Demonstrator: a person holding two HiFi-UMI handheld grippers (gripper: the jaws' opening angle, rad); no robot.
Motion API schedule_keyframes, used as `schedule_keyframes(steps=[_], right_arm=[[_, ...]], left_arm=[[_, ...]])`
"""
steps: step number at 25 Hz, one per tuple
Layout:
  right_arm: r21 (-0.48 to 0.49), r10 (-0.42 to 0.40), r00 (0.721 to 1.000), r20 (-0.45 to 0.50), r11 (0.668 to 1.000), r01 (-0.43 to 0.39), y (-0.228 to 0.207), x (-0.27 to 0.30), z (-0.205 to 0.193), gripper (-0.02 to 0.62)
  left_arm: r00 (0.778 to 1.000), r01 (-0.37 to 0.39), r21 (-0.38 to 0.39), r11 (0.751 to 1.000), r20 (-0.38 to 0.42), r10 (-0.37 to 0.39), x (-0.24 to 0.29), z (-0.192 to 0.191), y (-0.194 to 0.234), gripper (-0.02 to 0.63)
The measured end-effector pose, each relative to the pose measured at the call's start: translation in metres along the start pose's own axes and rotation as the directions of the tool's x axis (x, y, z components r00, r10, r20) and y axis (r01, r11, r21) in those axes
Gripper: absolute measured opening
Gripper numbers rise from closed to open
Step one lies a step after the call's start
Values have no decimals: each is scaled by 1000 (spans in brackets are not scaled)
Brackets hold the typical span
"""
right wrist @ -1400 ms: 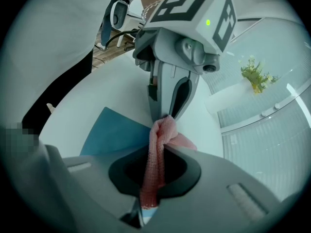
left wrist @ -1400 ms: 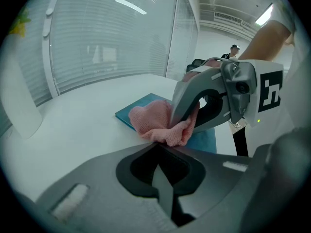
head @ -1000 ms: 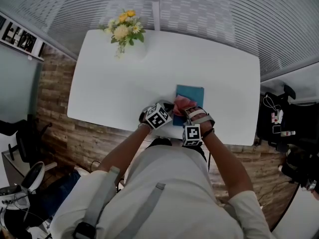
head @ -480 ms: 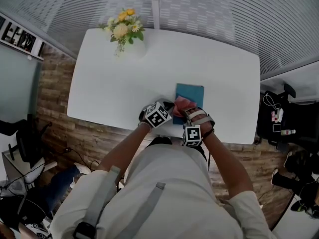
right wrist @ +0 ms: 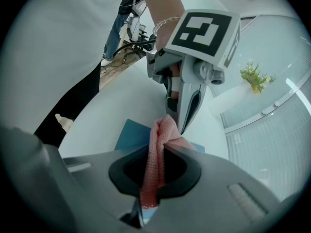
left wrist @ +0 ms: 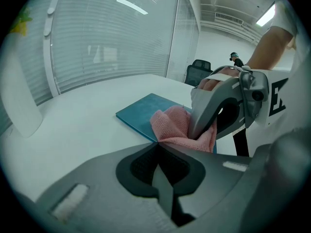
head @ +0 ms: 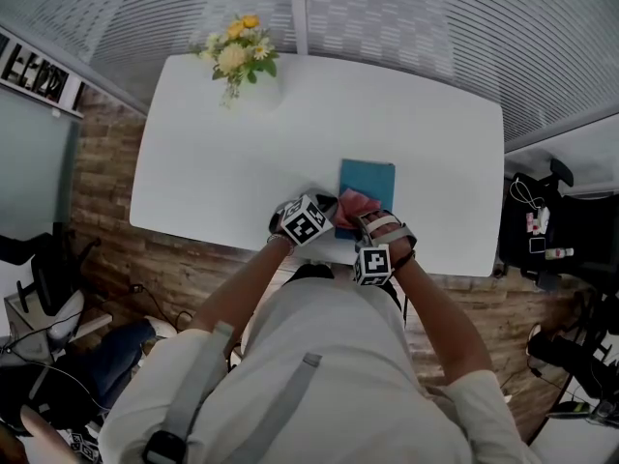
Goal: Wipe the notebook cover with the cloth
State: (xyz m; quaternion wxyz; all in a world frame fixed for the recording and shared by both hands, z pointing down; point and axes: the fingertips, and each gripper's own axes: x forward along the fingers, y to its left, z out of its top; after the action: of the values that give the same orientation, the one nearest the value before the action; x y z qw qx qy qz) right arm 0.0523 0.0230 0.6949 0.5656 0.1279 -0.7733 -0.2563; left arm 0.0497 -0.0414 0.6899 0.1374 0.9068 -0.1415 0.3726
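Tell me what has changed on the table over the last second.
Nothing visibly moved. The right tool stays shut on the pink cloth at the near end of the blue notebook. The left tool stays shut with its tip at the cloth.

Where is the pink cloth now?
Head view: the pink cloth lies on the near end of the blue notebook, by the white table's near edge. The right claw is shut on it; the left claw is close beside.

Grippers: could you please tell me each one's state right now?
Left gripper: closed, tips by the notebook.
Right gripper: closed on the pink cloth.
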Motion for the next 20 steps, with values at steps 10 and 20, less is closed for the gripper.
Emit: schedule_keyframes(steps=[10,20], right_arm=[[6,14,1000,17,1000,-14,10,-7,3,6],[11,28,999,31,1000,-29,18,-9,8,6]], left_arm=[[1000,-5,-4,1000,-2,5,0,0,0,0],[1000,-3,-7,1000,-4,3,1,-1,1,0]])
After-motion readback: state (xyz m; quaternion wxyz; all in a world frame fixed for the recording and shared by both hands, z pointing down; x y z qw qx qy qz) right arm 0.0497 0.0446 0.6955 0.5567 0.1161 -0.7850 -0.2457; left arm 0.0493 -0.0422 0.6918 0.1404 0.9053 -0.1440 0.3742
